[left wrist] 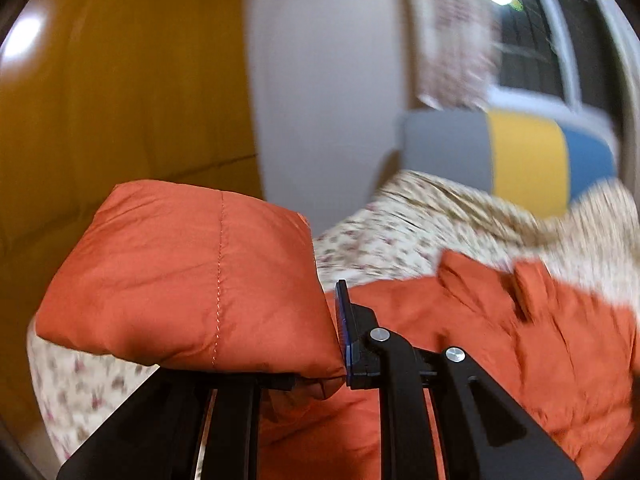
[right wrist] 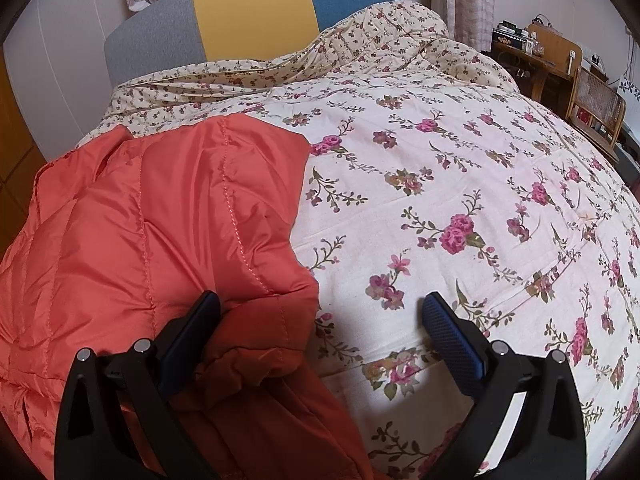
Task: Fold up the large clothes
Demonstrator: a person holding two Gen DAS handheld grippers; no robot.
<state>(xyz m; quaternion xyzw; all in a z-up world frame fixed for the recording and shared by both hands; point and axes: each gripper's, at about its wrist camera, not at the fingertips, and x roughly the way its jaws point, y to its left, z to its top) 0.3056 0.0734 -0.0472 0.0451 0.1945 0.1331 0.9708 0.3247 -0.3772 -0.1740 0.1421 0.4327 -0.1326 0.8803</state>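
Observation:
An orange quilted puffer jacket [right wrist: 160, 216] lies on the left side of a bed with a floral quilt [right wrist: 460, 184]. My left gripper [left wrist: 320, 352] is shut on a padded fold of the jacket [left wrist: 180, 272] and holds it lifted above the bed; the rest of the jacket [left wrist: 500, 340] lies below, blurred. My right gripper [right wrist: 320, 316] is open just above the bed. Its left finger [right wrist: 196, 328] rests against the jacket's right edge, its right finger [right wrist: 452, 340] is over bare quilt.
A grey, yellow and blue headboard [right wrist: 248, 12] stands at the far end of the bed. A yellow-brown wardrobe [left wrist: 120, 100] is on the left. A wooden desk and a cane chair [right wrist: 592, 108] stand at the far right. A curtained window [left wrist: 528, 32] is beyond.

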